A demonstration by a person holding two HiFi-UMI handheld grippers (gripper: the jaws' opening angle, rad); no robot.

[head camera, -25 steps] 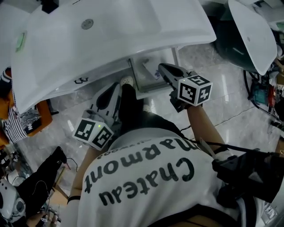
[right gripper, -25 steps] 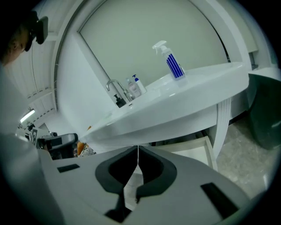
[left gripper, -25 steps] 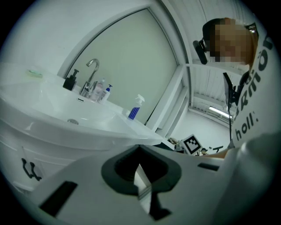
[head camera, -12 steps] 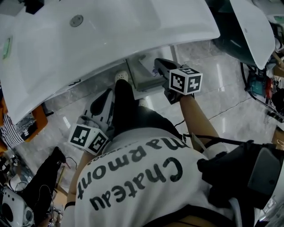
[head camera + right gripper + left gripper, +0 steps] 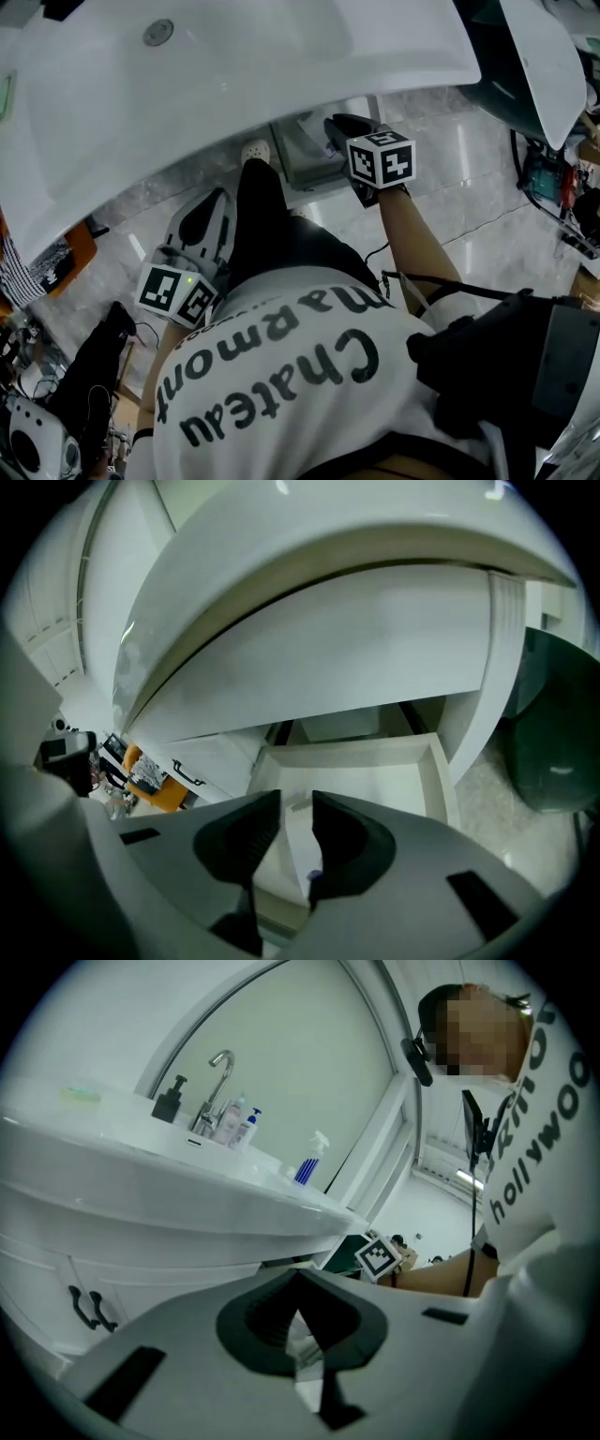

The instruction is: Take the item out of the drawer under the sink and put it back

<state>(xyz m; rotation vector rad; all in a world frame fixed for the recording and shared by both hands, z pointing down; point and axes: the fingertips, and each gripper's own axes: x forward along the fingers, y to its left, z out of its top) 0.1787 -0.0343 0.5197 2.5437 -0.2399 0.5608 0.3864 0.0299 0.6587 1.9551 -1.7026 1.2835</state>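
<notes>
Left claw (image 5: 298,1279) closed and idle, the right claw (image 5: 296,797) is hovering over the open drawer (image 5: 438,769), jaws just opening, empty, above the small pale item (image 5: 300,805) lying inside, so narrow a gap probably risking shoving it aside.

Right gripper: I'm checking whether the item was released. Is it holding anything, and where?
Nothing: the right gripper has just opened slightly, fingers apart, only the drawer showing between.

Your sink (image 5: 281,56) looks glossy, smooth white ceramic. Floor (image 5: 487,225): polished marble-look tile. Tap (image 5: 217,1087): shiny metal. Drawer (image 5: 361,775): matt white, probably laminate.
</notes>
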